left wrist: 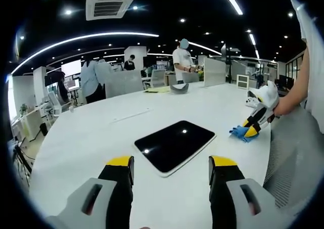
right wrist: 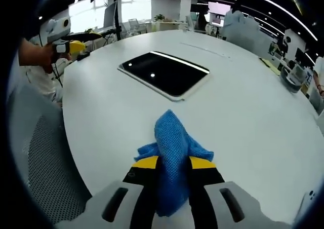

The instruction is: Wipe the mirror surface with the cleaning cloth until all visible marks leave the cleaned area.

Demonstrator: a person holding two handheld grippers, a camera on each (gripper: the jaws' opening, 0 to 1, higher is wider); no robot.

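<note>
The mirror (left wrist: 174,145) lies flat on the white table (left wrist: 91,138), dark and reflecting ceiling lights, just ahead of the left gripper (left wrist: 172,169), whose yellow-tipped jaws stand wide apart with nothing between them. The right gripper (right wrist: 172,163) has its jaws clamped on a blue cloth (right wrist: 172,148), held near the table edge a little short of the mirror (right wrist: 164,73). In the left gripper view, the right gripper (left wrist: 251,127) and cloth (left wrist: 240,133) sit beside the mirror, near a mesh chair (left wrist: 291,153).
</note>
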